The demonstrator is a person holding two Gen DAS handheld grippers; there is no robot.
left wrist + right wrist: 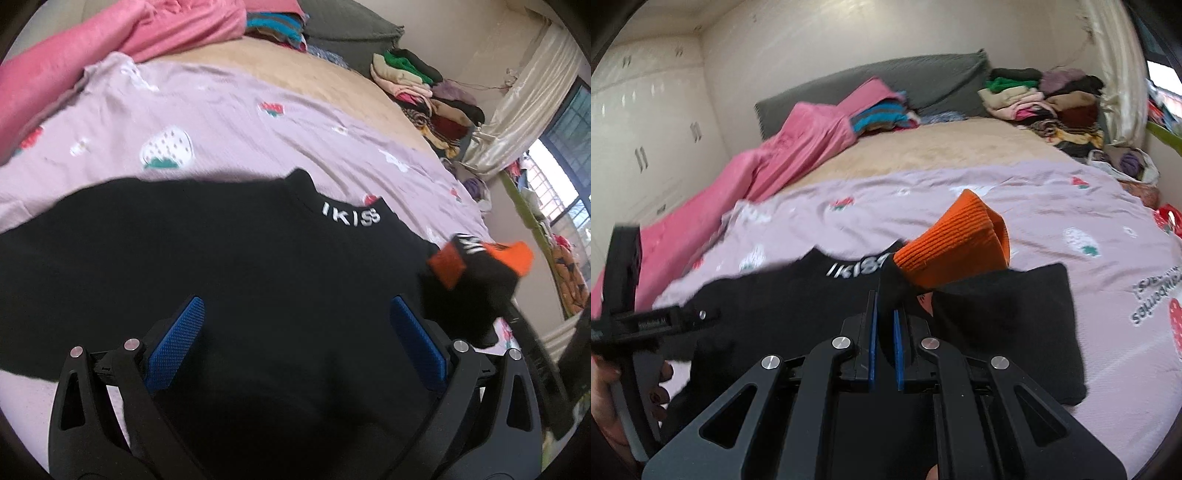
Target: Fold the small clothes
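I am looking at a black top [229,266] with white "IKISS" lettering at its collar, lying across the middle and lower part of both frames on a lilac strawberry-print sheet [229,122]. Its sleeve, ending in an orange ribbed cuff [955,254], is standing lifted above the garment at the centre of the right wrist view. My right gripper [885,314] is pinching the black sleeve fabric just below that cuff, its blue pads nearly together on the cloth. My left gripper [297,317] is hanging over the body of the top at the bottom of its view, jaws spread wide and holding nothing. Toward the upper left of both frames a pink blanket [798,147] is lying along the bed's edge. At the upper right, stacks of folded clothes [1045,99] are sitting near the grey headboard [923,81].
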